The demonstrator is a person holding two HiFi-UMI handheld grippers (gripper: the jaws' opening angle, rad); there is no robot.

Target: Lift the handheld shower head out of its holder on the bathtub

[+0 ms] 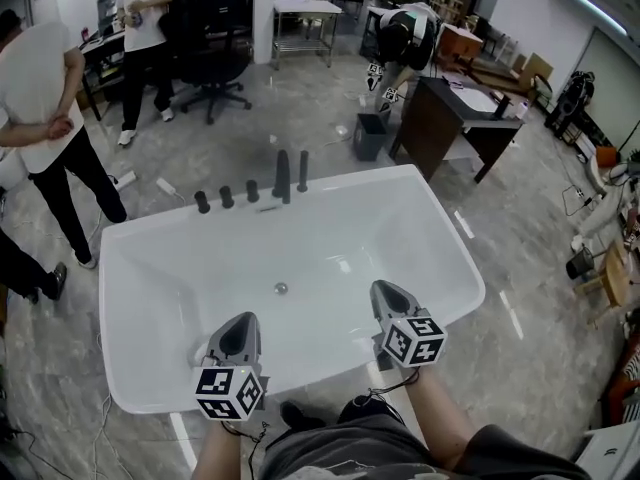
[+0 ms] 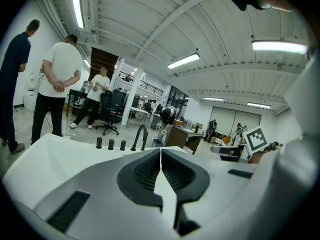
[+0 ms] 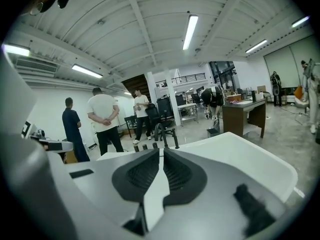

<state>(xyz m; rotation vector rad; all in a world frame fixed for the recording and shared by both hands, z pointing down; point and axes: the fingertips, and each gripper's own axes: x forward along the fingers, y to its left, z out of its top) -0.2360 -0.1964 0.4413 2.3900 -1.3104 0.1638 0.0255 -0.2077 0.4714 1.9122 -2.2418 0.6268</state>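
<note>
The handheld shower head [image 1: 302,171] is a slim black wand standing upright in its holder on the far rim of the white bathtub [image 1: 360,176], next to the black spout [image 1: 283,176] and three black knobs [image 1: 227,197]. In the right gripper view the wand [image 3: 176,139] rises just right of the spout [image 3: 160,133]. My left gripper [image 1: 240,326] and right gripper [image 1: 388,293] hover over the tub's near side, far from the fixtures. Both are shut and hold nothing: the left jaws [image 2: 160,153] and the right jaws [image 3: 161,153] meet at their tips.
A drain [image 1: 281,288] sits in the tub floor. Behind the tub stand a dark desk [image 1: 450,118], a small bin [image 1: 368,136] and an office chair [image 1: 215,63]. People stand at the left [image 1: 40,98], at the back [image 1: 145,18], and one bends over [image 1: 405,38].
</note>
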